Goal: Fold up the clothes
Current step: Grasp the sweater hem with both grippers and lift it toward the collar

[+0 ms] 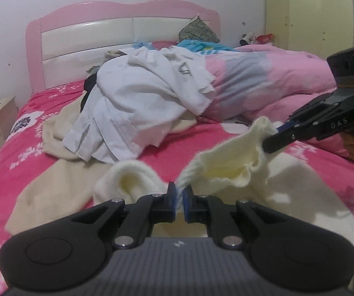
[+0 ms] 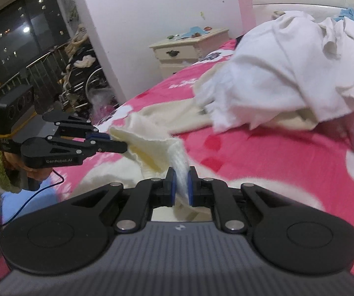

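Left gripper (image 1: 180, 193) and right gripper (image 2: 182, 180) each clamped on cream knit garment (image 1: 228, 166); held edge spans lower centre to right of left view, body hanging below jaws.

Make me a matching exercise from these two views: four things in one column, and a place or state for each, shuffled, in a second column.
1. cream knit garment
2. white shirt pile
3. nightstand
4. pink quilt

A. stands beside the bed
B. pinched by both grippers
C. bunched along the bed's far side
D. heaped mid-bed, untouched

Pairs: 1-B, 2-D, 3-A, 4-C
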`<move>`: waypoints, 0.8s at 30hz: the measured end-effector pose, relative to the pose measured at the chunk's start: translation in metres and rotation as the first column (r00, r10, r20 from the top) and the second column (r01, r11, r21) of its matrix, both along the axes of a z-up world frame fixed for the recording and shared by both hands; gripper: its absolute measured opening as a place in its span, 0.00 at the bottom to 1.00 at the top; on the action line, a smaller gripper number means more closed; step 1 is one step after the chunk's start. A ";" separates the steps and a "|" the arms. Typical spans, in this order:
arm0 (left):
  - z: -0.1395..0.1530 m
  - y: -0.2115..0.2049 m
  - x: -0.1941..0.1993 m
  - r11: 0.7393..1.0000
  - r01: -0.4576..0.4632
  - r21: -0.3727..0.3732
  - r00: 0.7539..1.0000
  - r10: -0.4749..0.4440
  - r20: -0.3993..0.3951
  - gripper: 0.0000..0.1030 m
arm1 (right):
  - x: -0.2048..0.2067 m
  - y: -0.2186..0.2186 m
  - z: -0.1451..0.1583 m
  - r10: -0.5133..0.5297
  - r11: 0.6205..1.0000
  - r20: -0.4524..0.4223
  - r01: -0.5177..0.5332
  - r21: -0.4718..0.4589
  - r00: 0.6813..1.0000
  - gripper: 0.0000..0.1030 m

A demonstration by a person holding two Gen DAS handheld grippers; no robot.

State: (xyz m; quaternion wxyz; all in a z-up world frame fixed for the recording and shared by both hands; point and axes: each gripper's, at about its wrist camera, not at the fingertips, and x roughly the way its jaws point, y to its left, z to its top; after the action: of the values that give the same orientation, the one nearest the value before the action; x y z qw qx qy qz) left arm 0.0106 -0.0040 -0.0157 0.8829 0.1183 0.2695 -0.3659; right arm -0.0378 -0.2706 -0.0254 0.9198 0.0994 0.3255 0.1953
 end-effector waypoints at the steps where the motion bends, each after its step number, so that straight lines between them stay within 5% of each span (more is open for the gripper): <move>1: 0.001 0.003 -0.011 1.000 0.003 -0.005 1.000 -0.003 -0.001 0.06 | -0.011 0.005 0.000 0.000 1.000 -0.004 0.000 0.003 1.000 0.08; 11: -0.010 0.038 -0.109 1.000 0.007 -0.028 0.996 -0.009 -0.083 0.06 | -0.099 0.049 -0.020 0.005 0.999 -0.077 -0.002 0.037 0.997 0.07; 24: -0.045 0.073 -0.183 0.999 0.046 -0.010 0.966 -0.047 -0.254 0.06 | -0.169 0.115 -0.048 0.138 0.989 -0.237 -0.148 -0.024 0.962 0.07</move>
State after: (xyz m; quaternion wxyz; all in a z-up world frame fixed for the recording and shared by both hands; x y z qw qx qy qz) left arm -0.1728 0.0686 -0.0607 0.8323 0.0751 0.3771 -0.3993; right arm -0.2069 -0.1557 -0.0731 0.8604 0.0788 0.4420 0.2413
